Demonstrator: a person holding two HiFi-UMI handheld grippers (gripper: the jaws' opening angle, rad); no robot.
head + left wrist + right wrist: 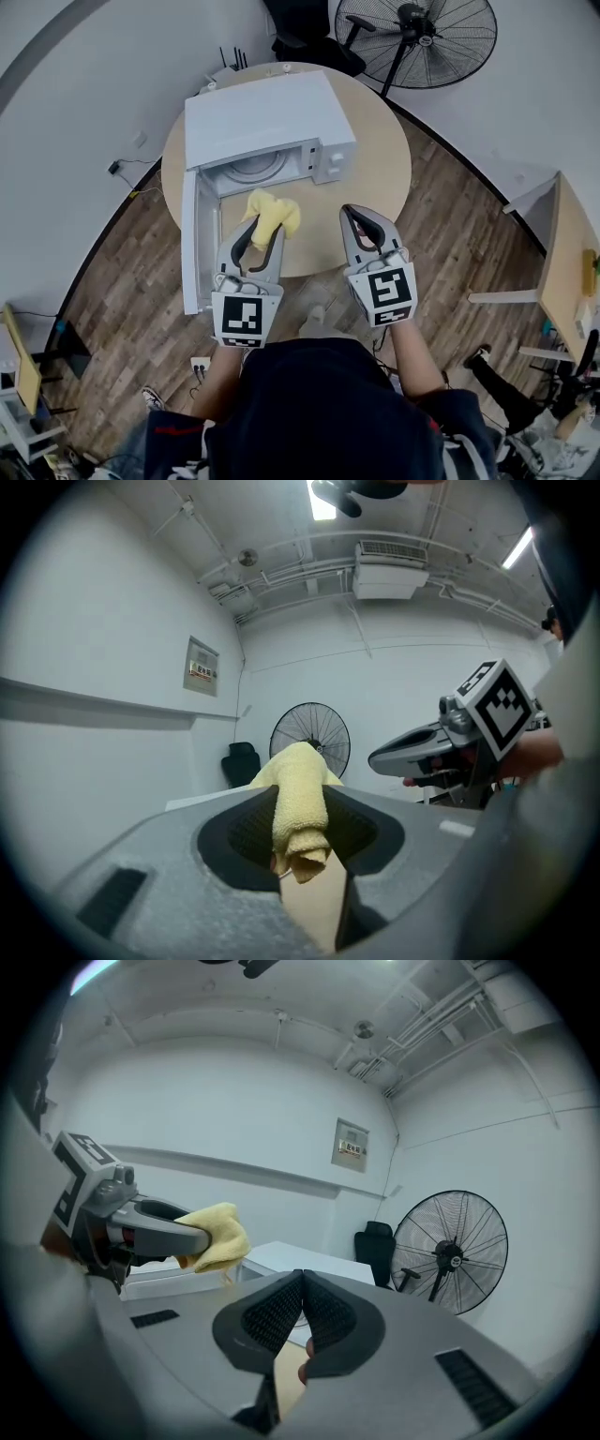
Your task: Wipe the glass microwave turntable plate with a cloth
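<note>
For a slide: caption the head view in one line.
A yellow cloth clamped in the left gripper before the open microwave on a round table; right gripper shut.

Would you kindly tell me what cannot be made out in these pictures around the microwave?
Clear glass turntable plate: in the head view only its front arc shows; the white microwave's top covers the rest.
Smears on it: too small to tell.
Neither gripper view shows the plate; in the left one the folded yellow cloth blocks the middle.
Microwave control panel: markings too small.
</note>
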